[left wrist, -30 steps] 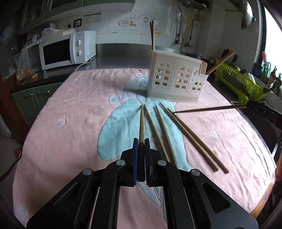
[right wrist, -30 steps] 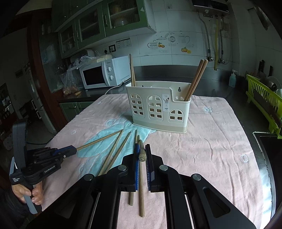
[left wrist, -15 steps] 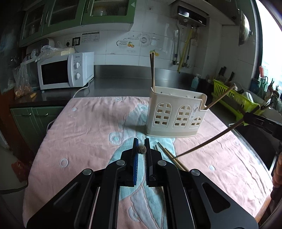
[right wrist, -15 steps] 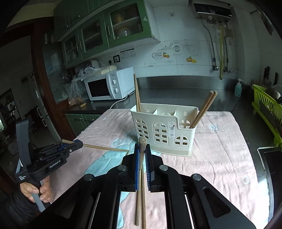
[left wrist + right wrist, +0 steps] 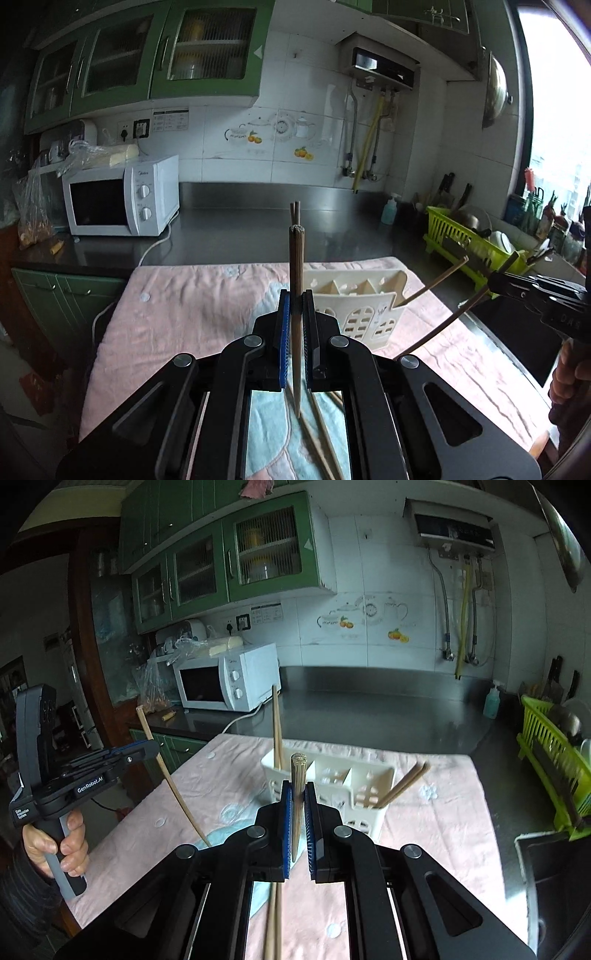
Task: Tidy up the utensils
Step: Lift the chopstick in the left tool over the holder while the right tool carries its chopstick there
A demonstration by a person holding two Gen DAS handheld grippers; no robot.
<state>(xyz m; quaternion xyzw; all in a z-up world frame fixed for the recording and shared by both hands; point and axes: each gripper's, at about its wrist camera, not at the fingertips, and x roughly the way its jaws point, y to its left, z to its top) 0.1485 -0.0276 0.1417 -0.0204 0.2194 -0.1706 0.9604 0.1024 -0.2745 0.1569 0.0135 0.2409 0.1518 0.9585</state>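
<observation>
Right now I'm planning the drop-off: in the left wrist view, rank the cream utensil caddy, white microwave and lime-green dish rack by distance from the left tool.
1. Cream plastic utensil caddy, just ahead, slightly right.
2. Lime-green dish rack, far right counter.
3. White microwave, back left.

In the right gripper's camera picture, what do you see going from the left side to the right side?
left gripper holding a chopstick → white microwave → cream utensil holder → blue soap bottle → green dish rack
</observation>
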